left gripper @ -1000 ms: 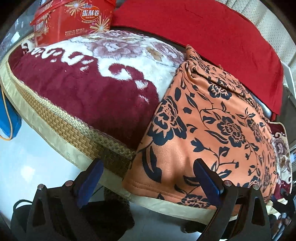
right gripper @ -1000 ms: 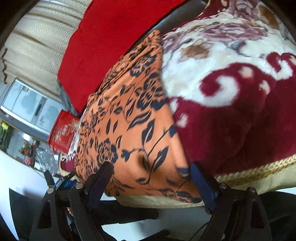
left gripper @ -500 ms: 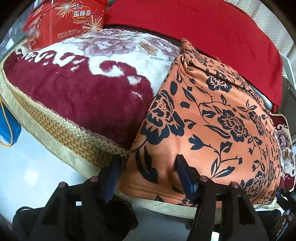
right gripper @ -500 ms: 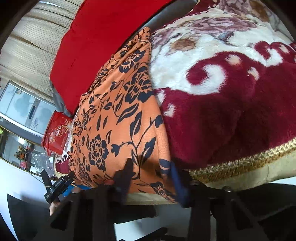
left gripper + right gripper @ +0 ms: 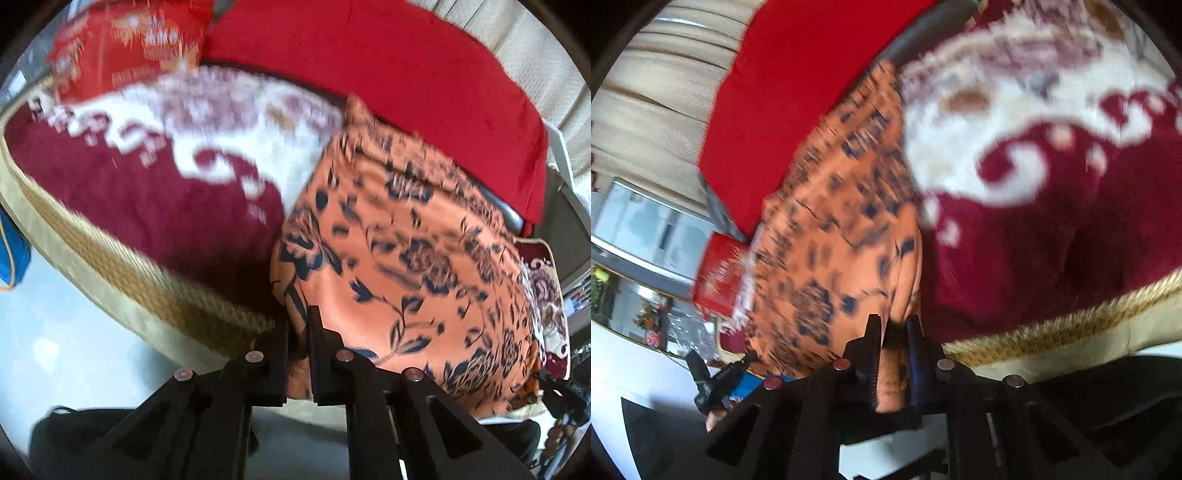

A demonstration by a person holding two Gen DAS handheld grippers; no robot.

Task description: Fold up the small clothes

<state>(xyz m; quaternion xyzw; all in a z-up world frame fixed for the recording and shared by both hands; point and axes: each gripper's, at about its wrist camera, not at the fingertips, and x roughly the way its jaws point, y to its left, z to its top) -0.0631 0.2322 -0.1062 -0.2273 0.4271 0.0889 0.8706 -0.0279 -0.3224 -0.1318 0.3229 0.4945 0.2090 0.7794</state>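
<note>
Left gripper clenched on the near hem of the orange floral garment, jaws nearly together with a fold of cloth pinched between. Right gripper likewise clamped on the same garment, at its other near corner, orange cloth bunched between the pads.

Seen from the left wrist, spreads from the jaws toward 1 o'clock, draped flat over the maroon-and-cream plush cushion at 10 o'clock. Seen from the right wrist, runs from the jaws toward 11 o'clock, cushion at 1 o'clock.

Judged early: both near corners gripped, no fold visible, garment laid out in one layer as far as the motion blur allows. Left to do: carrying the near edge over to the far one, then any further folds.

Beyond, at 12 o'clock: red cloth, and a red tin at 11.
</note>
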